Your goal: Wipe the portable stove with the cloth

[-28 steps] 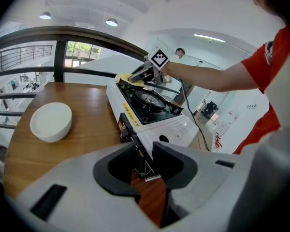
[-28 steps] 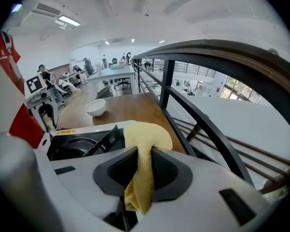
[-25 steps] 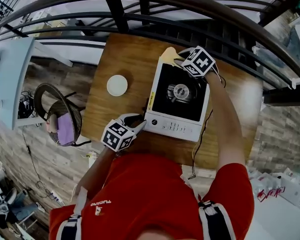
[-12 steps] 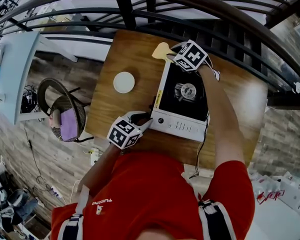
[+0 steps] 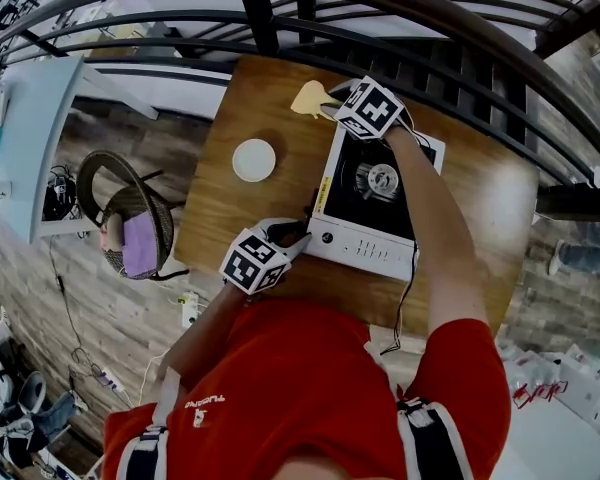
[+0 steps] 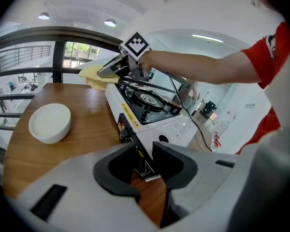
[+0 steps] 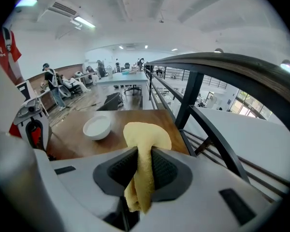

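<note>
The portable stove [image 5: 372,208], white with a black top and a round burner, lies on the wooden table [image 5: 230,208]. My left gripper [image 5: 298,238] is shut on the stove's near left corner; in the left gripper view [image 6: 144,151] a black edge strip of the stove [image 6: 157,115] sits between the jaws. My right gripper [image 5: 332,106] is shut on the yellow cloth [image 5: 310,98], which hangs just past the stove's far left corner over the table. In the right gripper view the cloth [image 7: 146,134] is pinched between the jaws [image 7: 144,166] and folds forward.
A white bowl [image 5: 254,160] [image 6: 50,123] [image 7: 97,127] stands on the table left of the stove. A black railing [image 5: 280,28] runs just beyond the table's far edge. The stove's cable [image 5: 405,288] trails off the near edge. A wicker chair [image 5: 120,233] stands on the floor at the left.
My right gripper has carried the cloth leftward, from the stove's far left corner to just off it over the table. The left gripper has stayed on the stove's near corner.
</note>
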Tool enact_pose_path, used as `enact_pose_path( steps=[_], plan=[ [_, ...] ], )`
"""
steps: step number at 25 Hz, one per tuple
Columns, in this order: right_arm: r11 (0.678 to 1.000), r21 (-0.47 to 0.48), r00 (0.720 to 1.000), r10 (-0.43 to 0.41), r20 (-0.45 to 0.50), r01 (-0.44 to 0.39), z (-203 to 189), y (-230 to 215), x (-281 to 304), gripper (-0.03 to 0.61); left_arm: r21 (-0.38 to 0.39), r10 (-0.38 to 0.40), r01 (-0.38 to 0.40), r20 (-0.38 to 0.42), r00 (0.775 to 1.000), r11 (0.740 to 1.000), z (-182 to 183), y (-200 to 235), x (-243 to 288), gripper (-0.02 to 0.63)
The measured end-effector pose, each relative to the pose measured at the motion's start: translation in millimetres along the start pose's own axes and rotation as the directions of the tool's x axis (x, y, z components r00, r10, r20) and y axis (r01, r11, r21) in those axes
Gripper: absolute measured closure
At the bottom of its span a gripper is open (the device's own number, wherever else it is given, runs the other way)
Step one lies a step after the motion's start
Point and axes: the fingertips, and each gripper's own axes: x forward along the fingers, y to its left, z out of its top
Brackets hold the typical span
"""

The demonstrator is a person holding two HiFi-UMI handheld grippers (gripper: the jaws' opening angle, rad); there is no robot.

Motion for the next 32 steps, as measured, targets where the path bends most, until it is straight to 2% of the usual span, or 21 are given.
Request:
enact_pose_path(
  steps=[5, 16, 22, 32],
  plan=[
    [0.999, -0.032, 1.000, 0.014, 0.006, -0.014, 10, 15, -4, 0.489, 0.001, -0.001, 0.001, 0.002, 1.000, 1.000, 1, 0, 0, 0.505],
    [0.988, -0.152, 0.997, 0.002, -0.083, -0.014, -7, 60, -8, 0.489, 0.009, 0.001, -0.001, 0.008, 1.000, 1.000, -1, -1, 0, 0.506],
    [0.980, -0.191, 0.993, 0.031, -0.116, -0.052, -16, 94, -11, 0.489, 0.006, 0.004, -0.004, 0.011, 1.000, 1.000, -2, 0, 0, 0.509],
    [0.977, -0.180, 0.989, 0.098, -0.113, -0.118, -22, 169, -19, 0.489, 0.012, 0.019, -0.020, 0.032, 0.999, 1.000, -7, -6, -2, 0.509]
  ],
)
